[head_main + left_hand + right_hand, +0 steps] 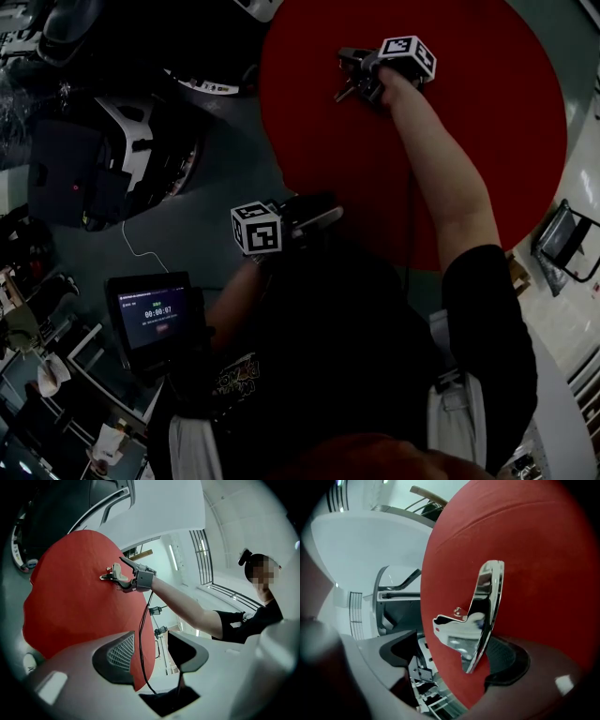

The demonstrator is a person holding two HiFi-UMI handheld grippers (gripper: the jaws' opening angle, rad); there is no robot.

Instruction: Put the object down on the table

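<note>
Left gripper (150,656): held close in front of the person's body, by the near edge of the round red worktop (487,122), pointing roughly level across it. Its fingers (115,656) stand moderately apart with nothing between them. The left forearm is bent in tight against the torso.

Right arm (441,178): stretched out nearly straight from a black short sleeve, forearm bare, reaching well over the worktop. Right gripper (354,75) is tipped downward toward the red surface, marker cube uppermost.

Right gripper fingers (401,651): spread wide. The chrome metal object (480,616), a curved polished strip with a bracket-like tab, sits on the red worktop between them. The left finger is clear of it. The object lies closer to the right finger; contact there cannot be determined.
</note>
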